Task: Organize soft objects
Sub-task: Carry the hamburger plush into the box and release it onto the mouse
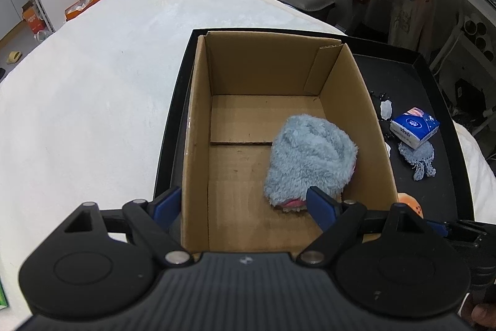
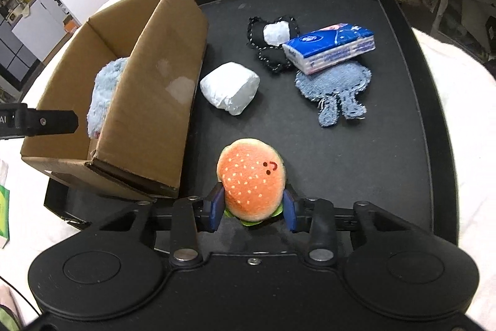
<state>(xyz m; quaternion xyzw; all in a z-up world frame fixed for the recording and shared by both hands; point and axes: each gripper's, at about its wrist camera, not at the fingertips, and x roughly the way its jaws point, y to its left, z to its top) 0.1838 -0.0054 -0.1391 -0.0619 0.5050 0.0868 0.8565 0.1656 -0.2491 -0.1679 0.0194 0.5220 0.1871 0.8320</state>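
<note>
The right gripper (image 2: 252,208) pointed steeply down at the black tray (image 2: 403,145), and its 2 blue pads (image 2: 217,207) were pressed against the sides of a plush burger (image 2: 251,179), an orange toy with pale seed dots, a small stitched face and a green felt edge at the bottom. The toy sat between the fingers and bulged out ahead of their tips, its underside seemingly on the tray. Beyond the fingertips lay a white wrapped bundle (image 2: 230,88), and further out and to the right of the fingers sat a blue tissue pack (image 2: 330,47) resting partly on a denim fabric piece (image 2: 336,89) and beside a black stitched piece with a white patch (image 2: 272,44). To the left of the fingers stood the cardboard box (image 2: 148,101), also on the tray. The left gripper (image 1: 245,208) hung over the near end of that box with its fingers spread wide and nothing between them; the left finger (image 1: 167,203) was outside the box's left wall, while the right finger (image 1: 321,211) reached inside, its tip just at the near edge of a fluffy light-blue plush (image 1: 310,158) lying on the box floor against the right wall. Whether that tip touched the plush, I could not tell. The tray rested on a white blanket (image 1: 93,82).
</note>
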